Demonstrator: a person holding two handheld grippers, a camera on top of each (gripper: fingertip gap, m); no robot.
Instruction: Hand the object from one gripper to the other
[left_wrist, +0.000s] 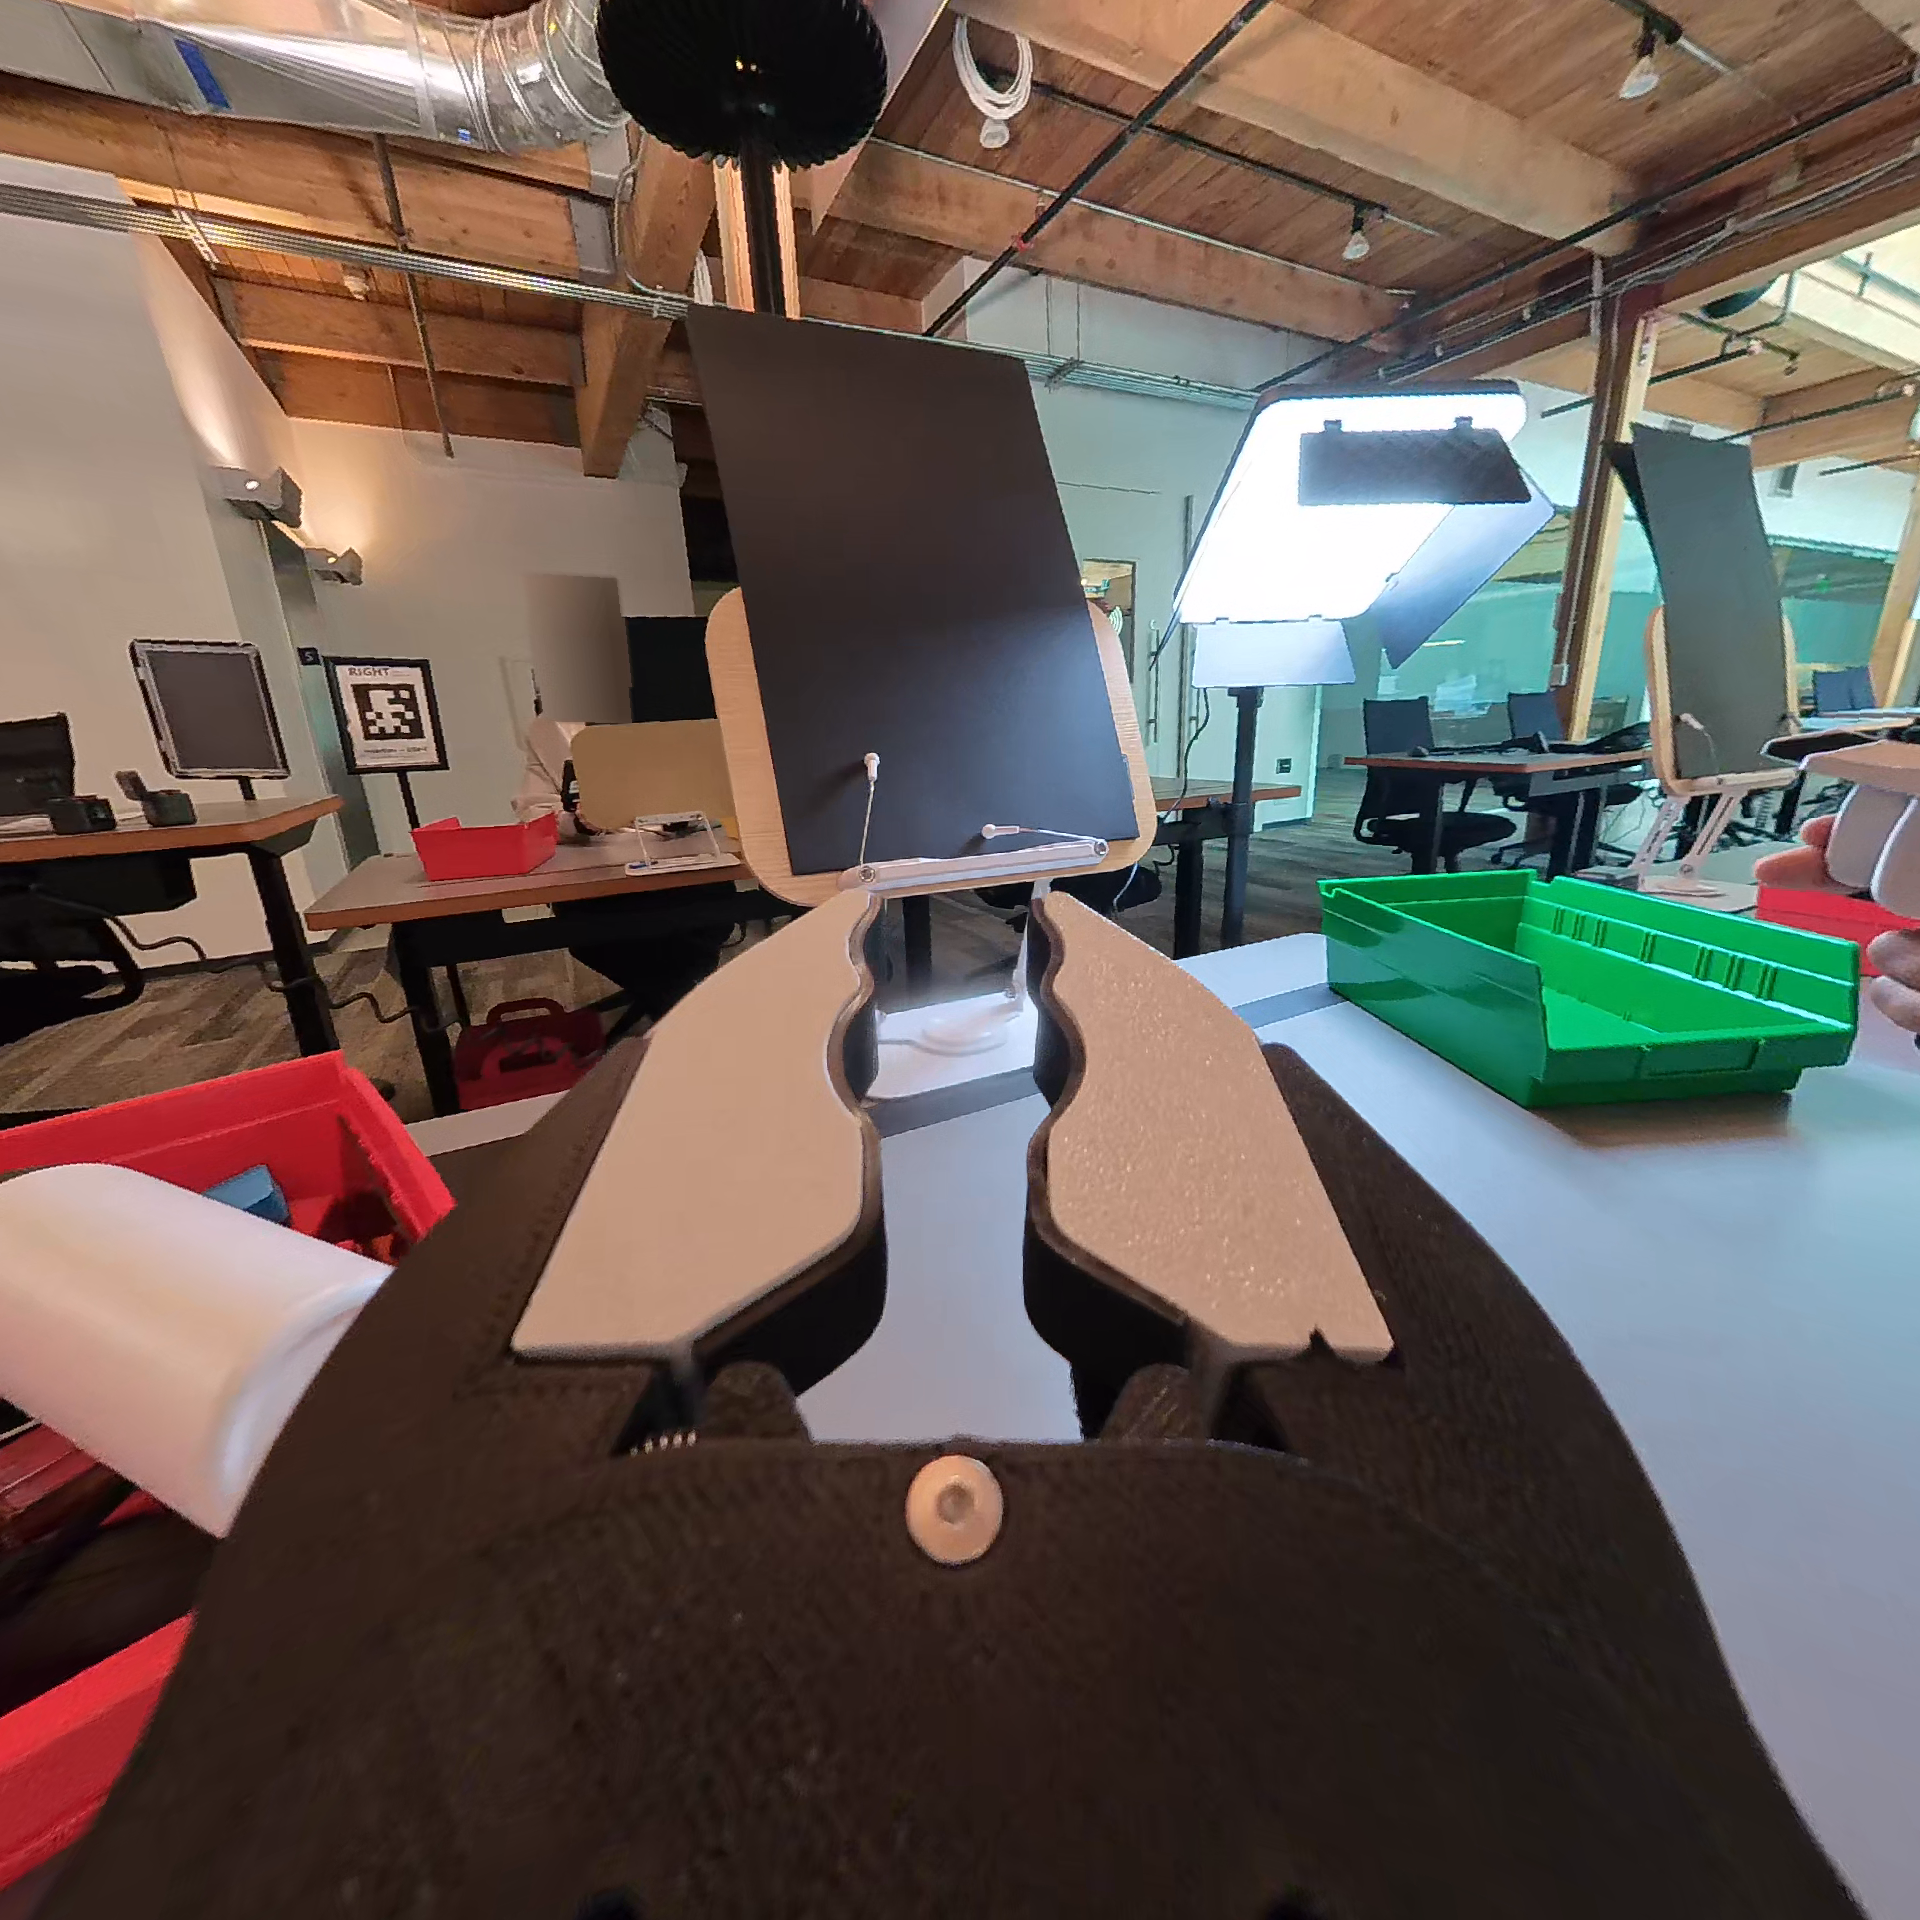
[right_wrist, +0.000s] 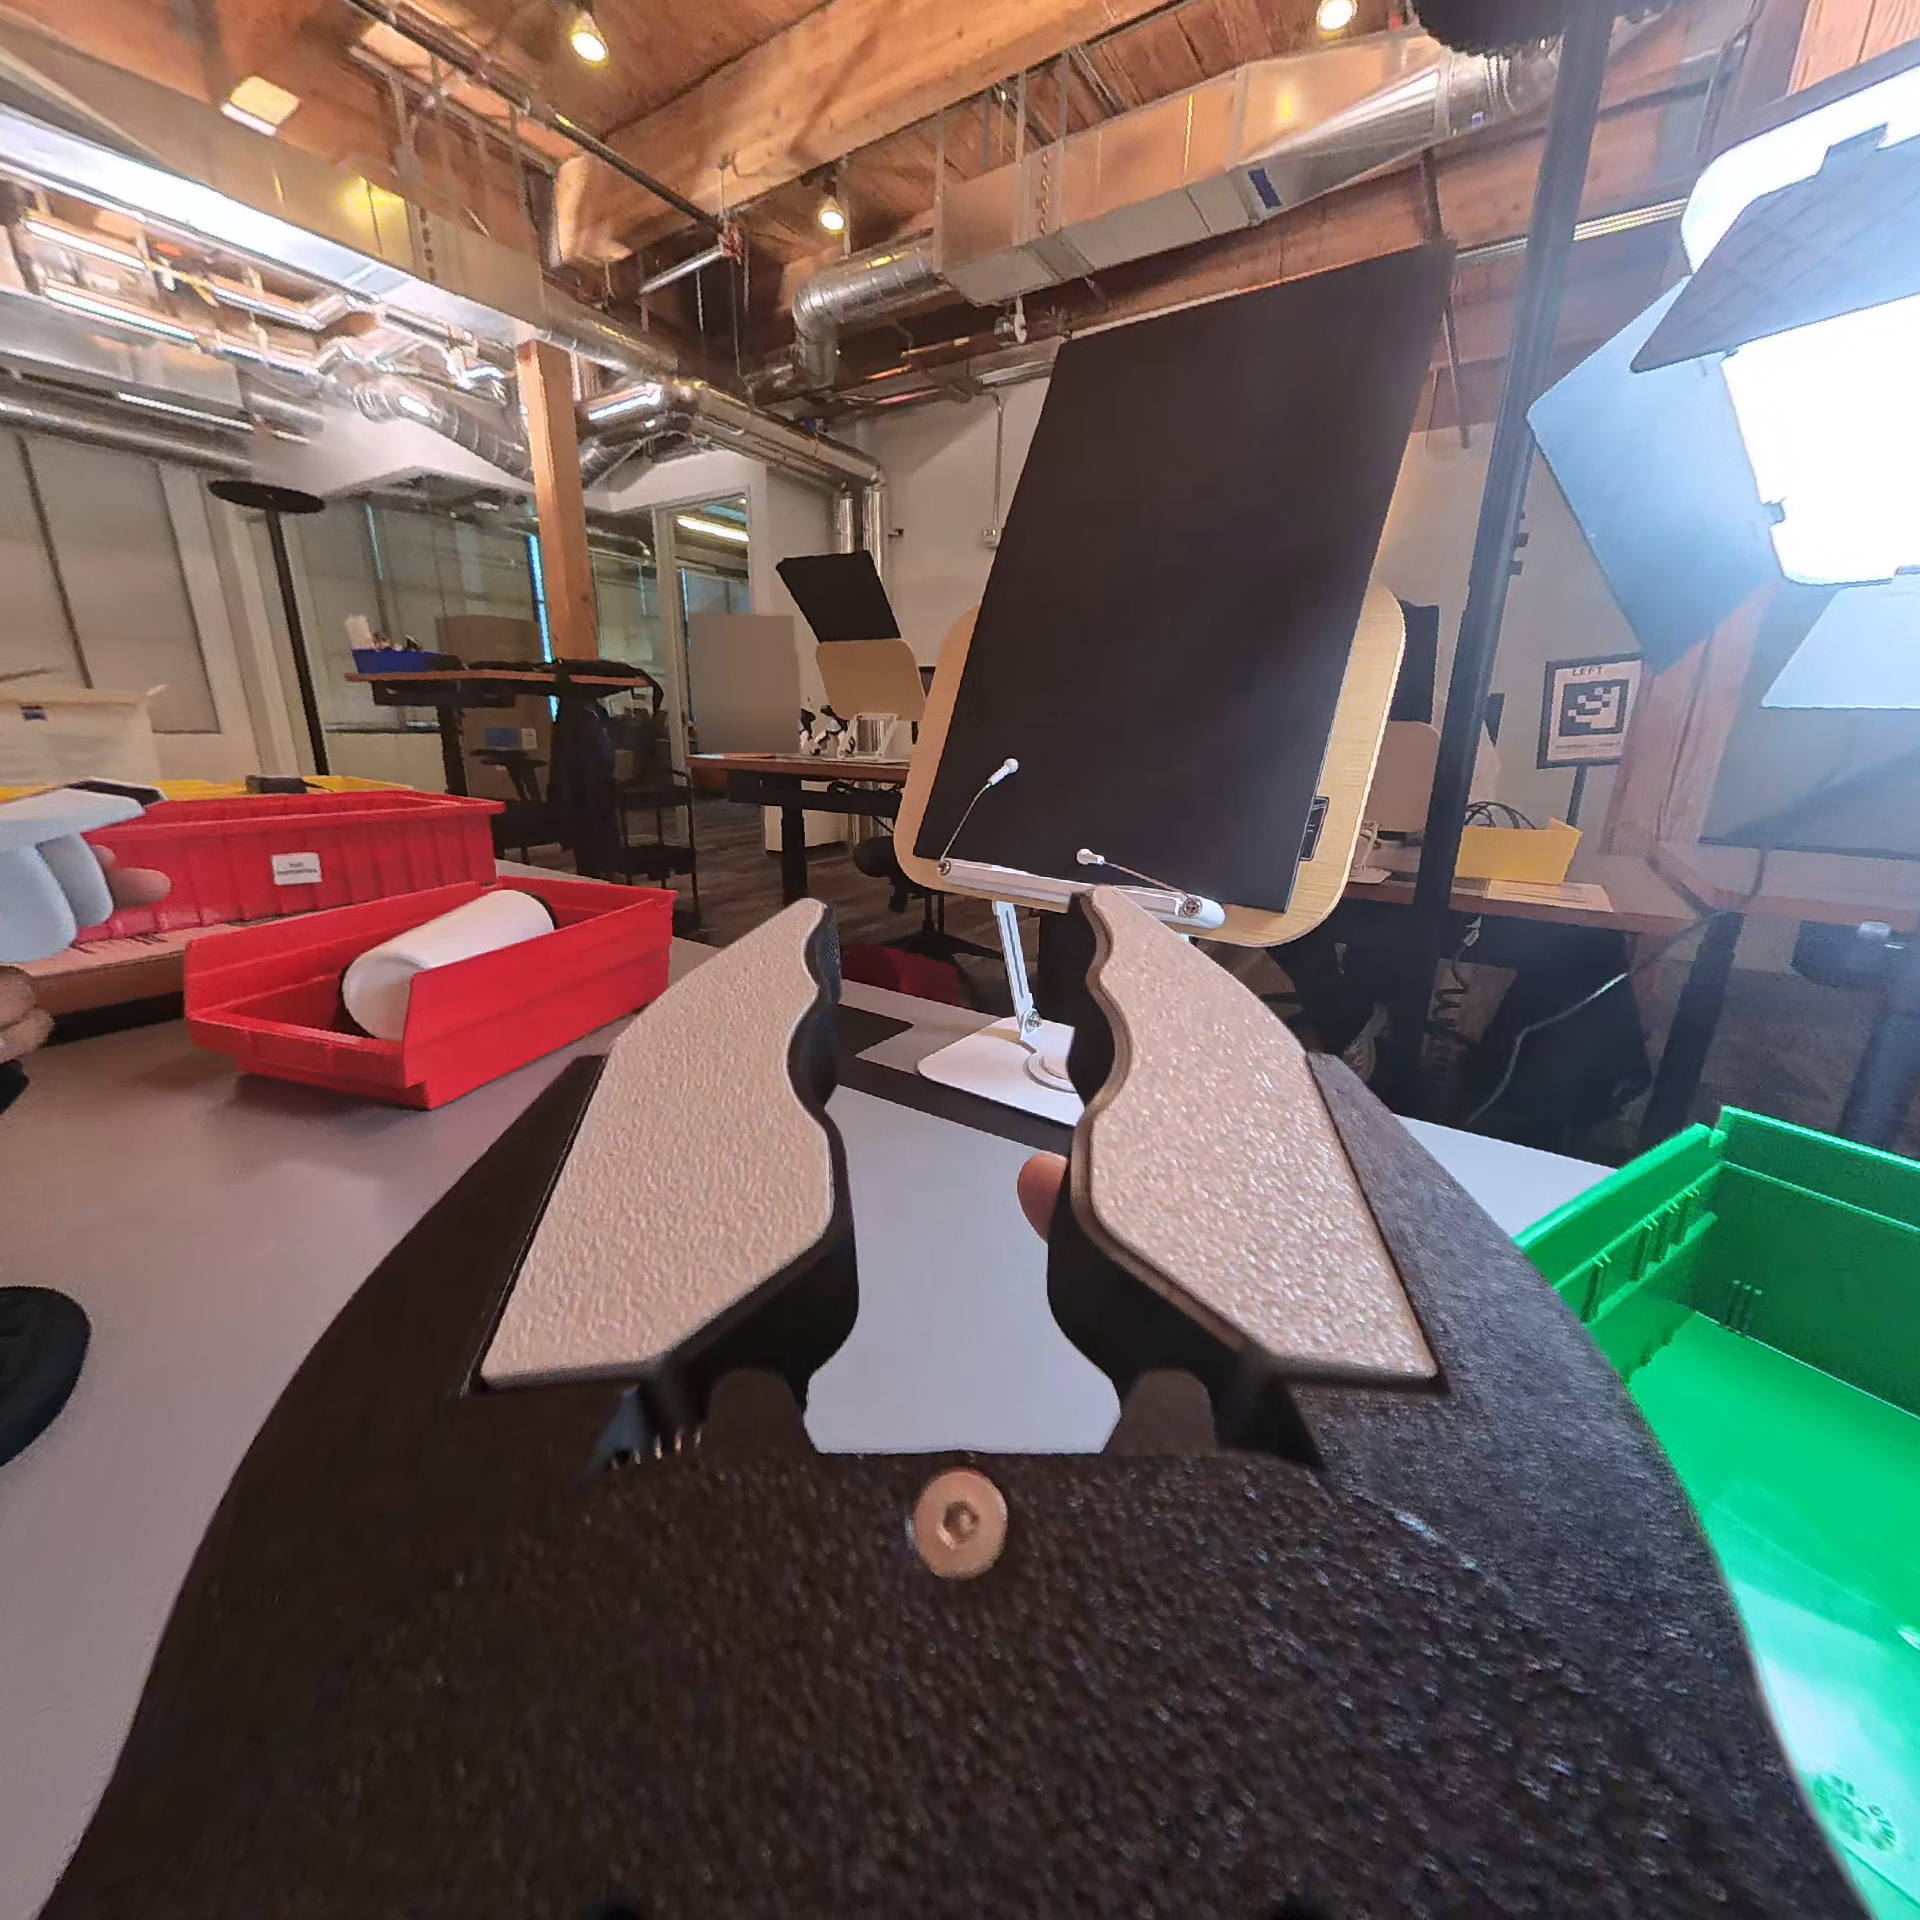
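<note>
A white cylinder (right_wrist: 447, 966) lies on its side in a red bin (right_wrist: 499, 1049) at the table's left. In the left wrist view the cylinder (left_wrist: 156, 1320) is close and blurred at the lower left, in the same red bin (left_wrist: 312, 1132). My left gripper (left_wrist: 951, 914) is open and empty, to the right of the cylinder and pointing past it. It also shows in the right wrist view (right_wrist: 52, 873) at the far left edge. My right gripper (right_wrist: 956, 914) is open and empty over the grey table (right_wrist: 260, 1195), well right of the red bin.
An empty green bin (left_wrist: 1590, 997) sits at the table's right, also close in the right wrist view (right_wrist: 1766, 1299). A black board on a white stand (right_wrist: 1164, 644) stands at the table's far edge. A second red bin (right_wrist: 291, 842) is behind the first. There is about 40 cm between the tips of the two grippers. The cylinder (left_wrist: 156, 1320) lies some 25 cm from my left tips, 60 cm from my right tips.
</note>
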